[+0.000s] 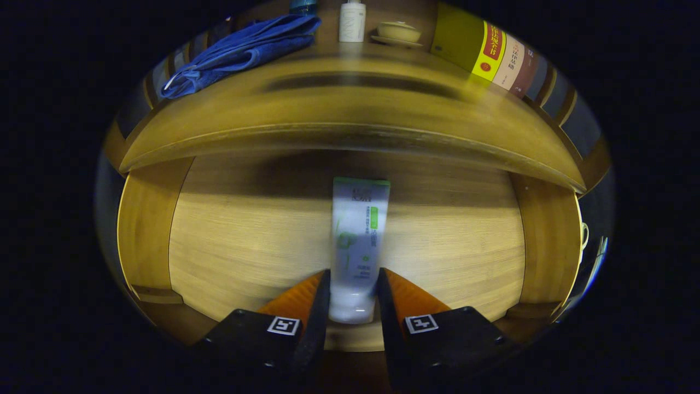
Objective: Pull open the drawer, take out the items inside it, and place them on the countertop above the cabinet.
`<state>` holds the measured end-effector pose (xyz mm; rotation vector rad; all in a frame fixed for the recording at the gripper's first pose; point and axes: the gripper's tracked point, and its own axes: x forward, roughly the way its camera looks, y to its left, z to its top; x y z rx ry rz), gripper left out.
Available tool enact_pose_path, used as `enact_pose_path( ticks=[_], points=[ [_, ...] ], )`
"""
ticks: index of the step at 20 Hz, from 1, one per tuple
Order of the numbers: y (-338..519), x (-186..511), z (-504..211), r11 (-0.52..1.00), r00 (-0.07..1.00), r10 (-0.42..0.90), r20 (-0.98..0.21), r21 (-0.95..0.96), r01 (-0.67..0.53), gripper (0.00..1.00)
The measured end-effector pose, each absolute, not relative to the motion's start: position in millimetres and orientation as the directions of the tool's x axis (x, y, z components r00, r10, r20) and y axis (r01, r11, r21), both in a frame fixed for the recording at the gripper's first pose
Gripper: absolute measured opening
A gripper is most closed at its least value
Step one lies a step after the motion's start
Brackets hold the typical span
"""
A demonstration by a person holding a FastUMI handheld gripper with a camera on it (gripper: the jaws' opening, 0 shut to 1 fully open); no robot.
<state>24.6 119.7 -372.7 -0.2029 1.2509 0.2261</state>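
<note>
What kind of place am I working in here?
Likely a bathroom-style cabinet: an open wooden drawer, a toiletry tube gripped between the jaws, and a blue towel and bottle on the countertop.

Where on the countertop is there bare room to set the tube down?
The gripper is shut on the tube over the open drawer. The countertop's front and middle are bare. Its back is crowded: blue towel, white bottle, lidded dish and books.
</note>
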Motion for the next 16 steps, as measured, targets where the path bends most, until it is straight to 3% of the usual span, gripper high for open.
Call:
enact_pose_path(
  ticks=[5, 10, 11, 16],
  points=[
    [116.7, 0.1, -346.3, 0.960, 0.336, 0.054, -0.940, -0.044, -0.278, 0.47],
    [116.6, -34.9, -287.4, 0.950, 0.363, 0.112, -0.925, -0.007, -0.311, 0.47],
    [126.9, -9.7, -311.9, 0.948, 0.366, 0.120, -0.923, -0.002, -0.318, 0.47],
    [116.2, -37.0, -241.4, 0.941, 0.382, 0.142, -0.913, 0.006, -0.337, 0.47]
  ],
)
